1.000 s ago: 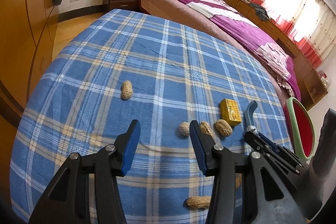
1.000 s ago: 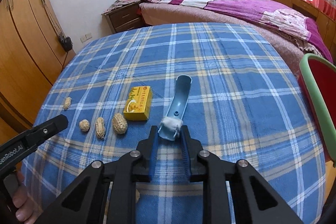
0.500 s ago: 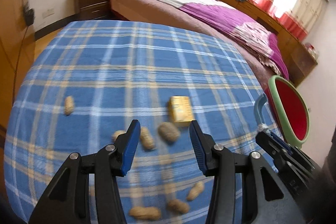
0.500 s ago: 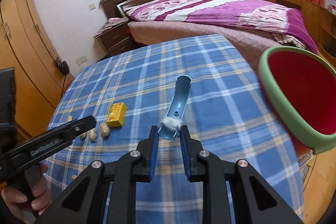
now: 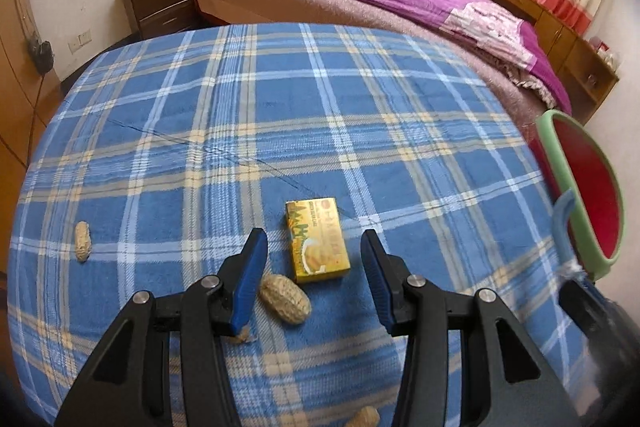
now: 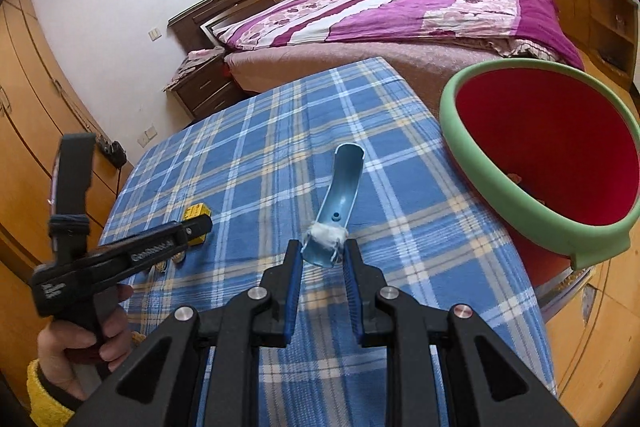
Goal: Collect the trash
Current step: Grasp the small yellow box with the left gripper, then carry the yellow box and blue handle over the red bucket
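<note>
The right tongs grip one blue handle, its bin hanging ahead-right. The left tongs gape empty over one yellow box. Four peanuts show: one between the jaws, one far left, two partly hidden below.

On the side of my left gripper white lettering reads roughly "GenRobot.AI" (small and partly blurred). The yellow box carries printed lettering, but I can't make it out.

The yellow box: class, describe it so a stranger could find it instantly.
Start at the blue plaid cloth covering the table. Near its front edge lies the yellow box, just beyond a peanut. It is the only flat, printed, rectangular item among rounded tan shells.
</note>
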`<move>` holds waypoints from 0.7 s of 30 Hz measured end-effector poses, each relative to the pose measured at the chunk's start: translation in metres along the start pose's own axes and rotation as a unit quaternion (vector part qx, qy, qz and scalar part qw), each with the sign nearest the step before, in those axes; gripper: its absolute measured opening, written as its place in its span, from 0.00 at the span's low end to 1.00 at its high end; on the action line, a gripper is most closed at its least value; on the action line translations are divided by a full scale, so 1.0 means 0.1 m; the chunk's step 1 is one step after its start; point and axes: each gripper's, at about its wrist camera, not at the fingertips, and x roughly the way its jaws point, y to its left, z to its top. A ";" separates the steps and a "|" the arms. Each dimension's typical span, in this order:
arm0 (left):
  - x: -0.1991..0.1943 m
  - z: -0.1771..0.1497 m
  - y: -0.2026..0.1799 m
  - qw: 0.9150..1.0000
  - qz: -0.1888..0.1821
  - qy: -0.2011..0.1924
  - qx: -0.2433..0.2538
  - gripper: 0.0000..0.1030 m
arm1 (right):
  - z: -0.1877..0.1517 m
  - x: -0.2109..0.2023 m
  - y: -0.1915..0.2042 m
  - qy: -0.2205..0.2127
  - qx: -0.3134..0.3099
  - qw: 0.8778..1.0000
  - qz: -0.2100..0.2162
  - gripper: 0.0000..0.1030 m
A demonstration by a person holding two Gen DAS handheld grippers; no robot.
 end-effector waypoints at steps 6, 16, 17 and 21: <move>0.02 -0.01 -0.07 1.000 -0.001 -0.014 0.010 0.26 | 0.01 0.00 -0.05 0.001 0.004 1.000 -0.001 0.22; -0.25 -0.01 -0.15 0.998 -0.036 -0.047 0.013 0.26 | -0.01 -0.11 -0.07 -0.010 0.006 1.000 -0.003 0.22; -0.30 -0.01 -0.16 0.998 -0.039 -0.051 0.013 0.26 | -0.01 -0.13 -0.07 -0.013 0.005 1.000 -0.003 0.22; -0.45 0.00 -0.22 0.997 -0.053 -0.063 0.015 0.26 | -0.02 -0.24 -0.11 -0.022 0.006 1.000 -0.004 0.22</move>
